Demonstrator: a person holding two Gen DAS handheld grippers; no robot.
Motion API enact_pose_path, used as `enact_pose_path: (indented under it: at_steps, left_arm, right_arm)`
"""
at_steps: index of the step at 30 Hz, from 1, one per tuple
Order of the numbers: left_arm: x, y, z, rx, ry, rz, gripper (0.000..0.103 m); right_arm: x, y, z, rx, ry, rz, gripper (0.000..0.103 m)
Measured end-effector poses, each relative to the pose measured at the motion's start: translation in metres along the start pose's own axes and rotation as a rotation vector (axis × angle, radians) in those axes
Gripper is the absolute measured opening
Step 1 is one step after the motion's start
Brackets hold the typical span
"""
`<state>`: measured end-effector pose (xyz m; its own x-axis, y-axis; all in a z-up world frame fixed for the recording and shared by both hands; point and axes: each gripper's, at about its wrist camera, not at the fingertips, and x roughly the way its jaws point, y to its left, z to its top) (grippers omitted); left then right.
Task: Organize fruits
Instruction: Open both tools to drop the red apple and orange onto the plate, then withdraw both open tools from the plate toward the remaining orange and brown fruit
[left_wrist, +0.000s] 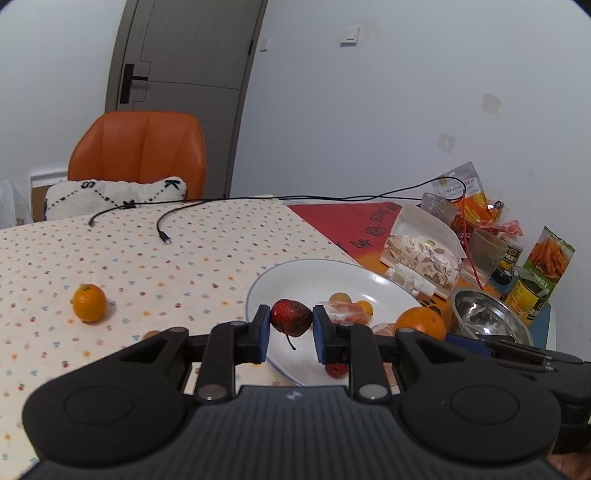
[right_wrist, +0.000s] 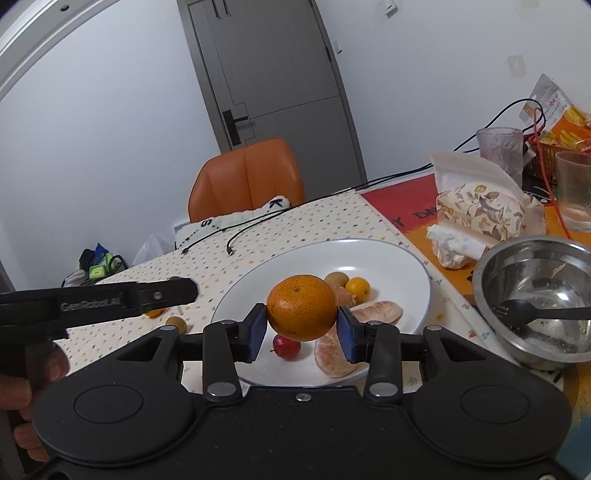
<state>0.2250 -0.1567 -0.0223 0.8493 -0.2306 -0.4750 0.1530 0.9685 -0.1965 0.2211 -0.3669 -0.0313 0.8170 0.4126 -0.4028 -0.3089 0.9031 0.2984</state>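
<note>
The left gripper (left_wrist: 290, 328) was pinched on a dark red fruit (left_wrist: 291, 316), its blue pads (left_wrist: 263, 332) narrowed to the fruit's width and touching it on both sides; the fruit hung clear above the near part of the white plate (left_wrist: 295, 273), its thin stem pointing down. Its skin looked glossy, speckled, nearly black toward one side. The right gripper (right_wrist: 302, 328) was clamped on a large orange (right_wrist: 301, 307) — jaws set wider, pads pressed against its left and right flanks — and held it above the same plate (right_wrist: 388, 258). The orange's peel was dimpled and bright, with a small dark navel facing up. On the plate lay a peeled citrus piece (right_wrist: 332, 352), another peeled segment (right_wrist: 376, 311), a small yellow fruit (right_wrist: 357, 289), a brownish round one (right_wrist: 337, 278) and a small red fruit (right_wrist: 286, 346). Out on the dotted tablecloth (left_wrist: 147, 251), well apart from the plate, sat a second orange (left_wrist: 89, 302) — upright, stem end up. A steel bowl (right_wrist: 532, 295) holding a black spoon (right_wrist: 543, 309) stood just beside the plate.
</note>
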Motion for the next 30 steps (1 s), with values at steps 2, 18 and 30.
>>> enact_pose_path:
  at_steps: [2, 18, 30]
  left_arm:
    - [0.004, -0.001, -0.001, -0.002, 0.007, -0.006, 0.023]
    - [-0.004, 0.027, -0.002, -0.048, 0.015, 0.061, 0.052]
    - [-0.024, 0.054, -0.005, -0.075, -0.007, 0.127, 0.072]
  right_arm:
    - [0.002, 0.001, -0.002, 0.000, 0.010, 0.004, 0.039]
    - [0.017, 0.012, -0.013, -0.005, 0.066, 0.052, 0.045]
    - [0.015, 0.024, -0.010, -0.014, 0.054, 0.064, 0.054]
